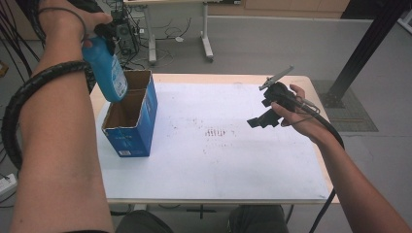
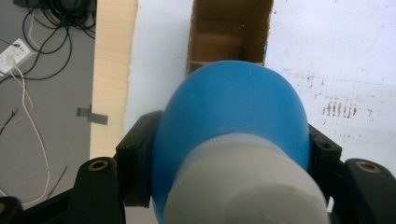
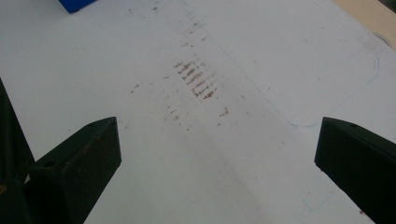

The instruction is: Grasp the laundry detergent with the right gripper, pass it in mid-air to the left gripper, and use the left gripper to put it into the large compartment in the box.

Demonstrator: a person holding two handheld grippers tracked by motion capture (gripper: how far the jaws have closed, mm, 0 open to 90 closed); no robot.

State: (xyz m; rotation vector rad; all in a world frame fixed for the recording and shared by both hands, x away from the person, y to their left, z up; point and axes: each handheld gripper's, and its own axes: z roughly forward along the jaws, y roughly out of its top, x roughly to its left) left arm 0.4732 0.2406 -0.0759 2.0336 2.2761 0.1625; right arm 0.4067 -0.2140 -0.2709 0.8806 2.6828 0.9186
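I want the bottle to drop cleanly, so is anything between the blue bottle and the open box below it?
Nothing visible: the blue bottle, clamped in the left gripper, hangs over the box, whose open top shows bare cardboard inside.

Bright, even light; soft focus

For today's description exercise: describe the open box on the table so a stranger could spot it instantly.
Start at the white-covered table and look to its left edge. There stands a blue cardboard box, top flaps open, brown inside. A blue bottle, clamped in the left gripper, hangs above it.
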